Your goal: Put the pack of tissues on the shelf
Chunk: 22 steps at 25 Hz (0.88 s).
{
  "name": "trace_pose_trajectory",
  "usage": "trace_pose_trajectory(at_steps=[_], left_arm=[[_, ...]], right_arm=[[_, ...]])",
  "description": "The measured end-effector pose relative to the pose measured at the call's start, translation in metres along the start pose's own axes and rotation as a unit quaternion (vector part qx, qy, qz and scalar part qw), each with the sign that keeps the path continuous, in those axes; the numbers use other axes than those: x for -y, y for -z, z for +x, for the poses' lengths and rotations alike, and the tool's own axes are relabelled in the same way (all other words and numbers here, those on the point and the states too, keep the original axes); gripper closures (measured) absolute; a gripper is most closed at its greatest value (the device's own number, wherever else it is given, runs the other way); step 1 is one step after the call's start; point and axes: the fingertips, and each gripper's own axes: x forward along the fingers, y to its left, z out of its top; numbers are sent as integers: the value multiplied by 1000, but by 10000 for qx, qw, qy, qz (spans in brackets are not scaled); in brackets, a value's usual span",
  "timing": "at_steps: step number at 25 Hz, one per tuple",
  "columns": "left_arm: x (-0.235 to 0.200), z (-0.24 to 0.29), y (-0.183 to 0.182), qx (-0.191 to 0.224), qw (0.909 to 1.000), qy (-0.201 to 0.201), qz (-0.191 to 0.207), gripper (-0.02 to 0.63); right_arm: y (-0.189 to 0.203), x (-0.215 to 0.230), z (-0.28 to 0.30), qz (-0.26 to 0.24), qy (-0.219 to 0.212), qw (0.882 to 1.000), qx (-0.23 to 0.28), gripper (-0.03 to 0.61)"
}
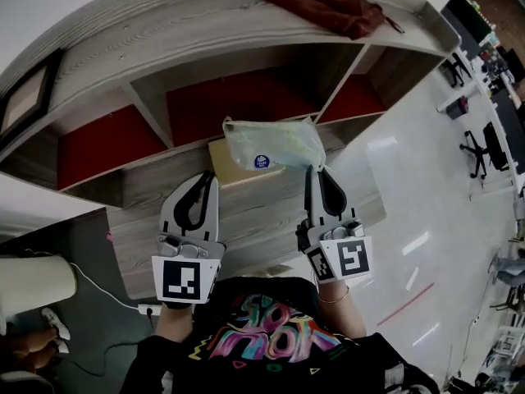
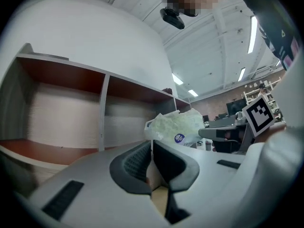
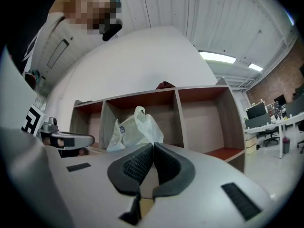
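Note:
The pack of tissues (image 1: 271, 144), pale green plastic with a round blue sticker, stands on the wooden ledge in front of the shelf's (image 1: 246, 31) middle compartment, partly over a tan box (image 1: 223, 162). My left gripper (image 1: 212, 177) is shut and empty, its tip just left of and below the pack. My right gripper (image 1: 314, 171) is also shut, its tip by the pack's lower right corner, with nothing between the jaws. In the left gripper view the pack (image 2: 175, 125) rises beyond the closed jaws (image 2: 151, 148). In the right gripper view the pack (image 3: 135, 129) stands behind the closed jaws (image 3: 153, 148).
A dark red cloth (image 1: 328, 2) lies on the shelf's top board. The compartments have red back panels (image 1: 238, 101) and wooden dividers. Desks and office chairs (image 1: 480, 150) stand at the right over a glossy floor. A white cylinder (image 1: 33, 281) and a cable sit at the lower left.

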Motion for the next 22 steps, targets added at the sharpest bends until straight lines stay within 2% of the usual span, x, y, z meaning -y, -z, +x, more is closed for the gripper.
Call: trace_pose_trajectory(at_steps=[6, 11, 16, 22], left_arm=[[-1, 13, -7, 81, 9971, -745, 94, 580], [-7, 7, -10, 62, 9920, -1248, 158, 580], [-19, -2, -13, 7, 9882, -1517, 197, 580], [-29, -5, -17, 112, 9886, -1493, 173, 580]], right_arm=[[-11, 7, 37, -57, -864, 9962, 99, 561], [-17, 0, 59, -28, -1400, 9900, 193, 561], [-18, -8, 72, 31, -1602, 9869, 191, 561], [-23, -14, 74, -16, -1526, 9880, 255, 561]])
